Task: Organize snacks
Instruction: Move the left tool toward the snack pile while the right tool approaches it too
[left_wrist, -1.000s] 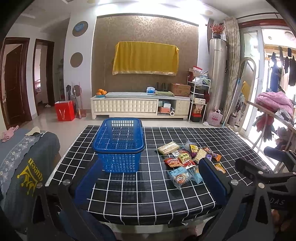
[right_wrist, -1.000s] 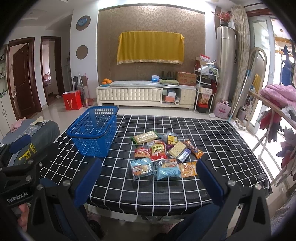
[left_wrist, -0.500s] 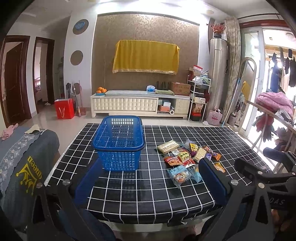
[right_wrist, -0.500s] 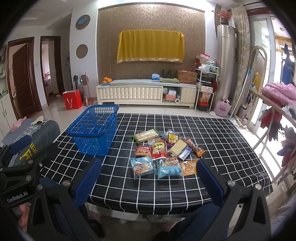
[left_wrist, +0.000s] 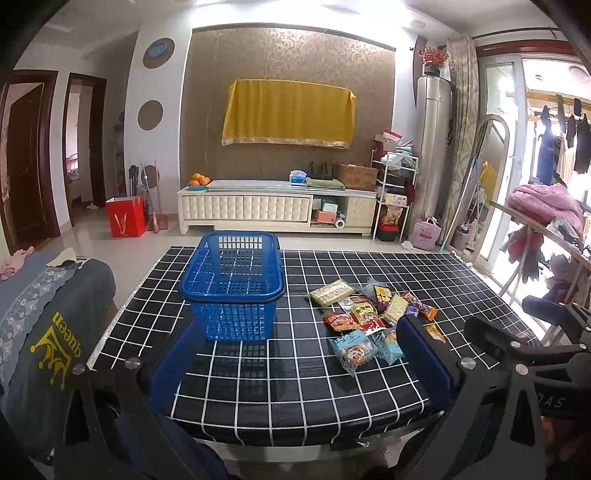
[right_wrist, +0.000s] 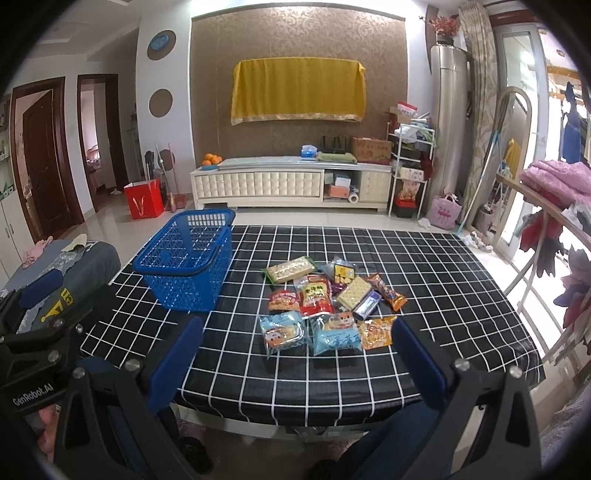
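An empty blue plastic basket (left_wrist: 233, 284) (right_wrist: 186, 260) stands on the left half of the black checked table (left_wrist: 288, 384) (right_wrist: 436, 288). To its right lies a pile of several snack packets (left_wrist: 369, 314) (right_wrist: 325, 302), with two light blue packs (right_wrist: 282, 330) nearest me. My left gripper (left_wrist: 295, 354) hovers open over the table's near edge, in front of the basket. My right gripper (right_wrist: 297, 354) is open too, just short of the blue packs. Neither holds anything.
A grey padded seat (left_wrist: 44, 317) with yellow print stands left of the table. A clothes rack with pink bedding (left_wrist: 543, 206) stands to the right. Beyond the table are bare floor, a white cabinet (left_wrist: 277, 210) and a red bag (left_wrist: 125, 221).
Both grippers have drifted slightly forward and upward toward the table. The basket and the snacks have stayed where they were.
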